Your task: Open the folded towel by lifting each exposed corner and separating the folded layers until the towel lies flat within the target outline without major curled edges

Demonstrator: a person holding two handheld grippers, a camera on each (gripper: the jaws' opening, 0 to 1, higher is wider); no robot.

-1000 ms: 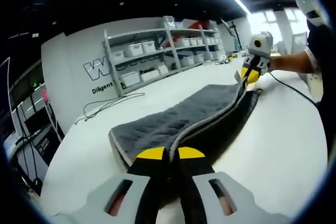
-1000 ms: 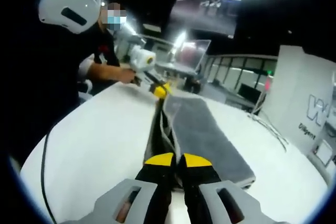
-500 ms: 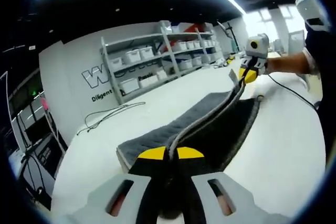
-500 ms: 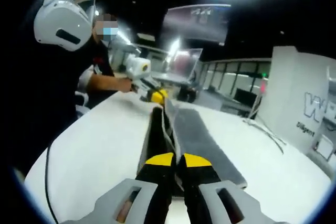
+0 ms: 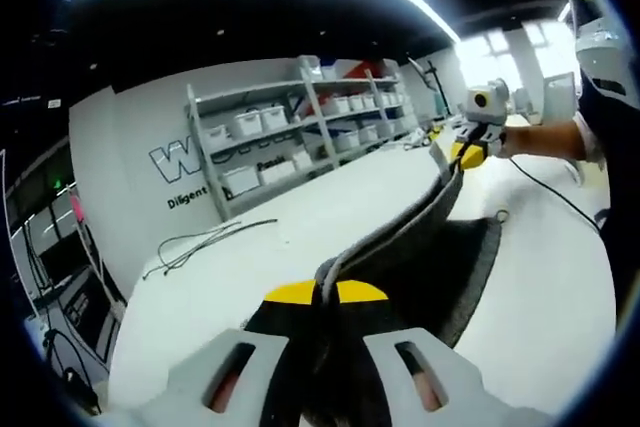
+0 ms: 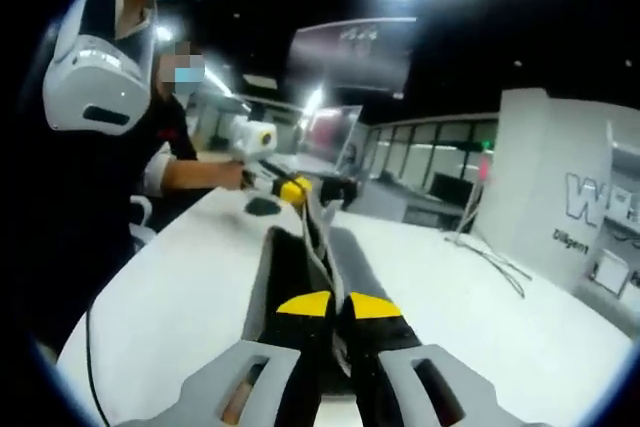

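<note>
Towel held up at both ends.
Left hand-held gripper and right hand-held gripper each clamp the gray towel above the desk.

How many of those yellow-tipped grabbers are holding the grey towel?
2: the left gripper pinches the towel edge at one end, and the right gripper pinches the far end, beside the person's hand.

We saw a broad white table carrying everything. A thin dark cable lay looped on its far side, toward the shelving. The lower part of the dark grey towel rested on the tabletop, and a small dark object sat near the person's hand.
</note>
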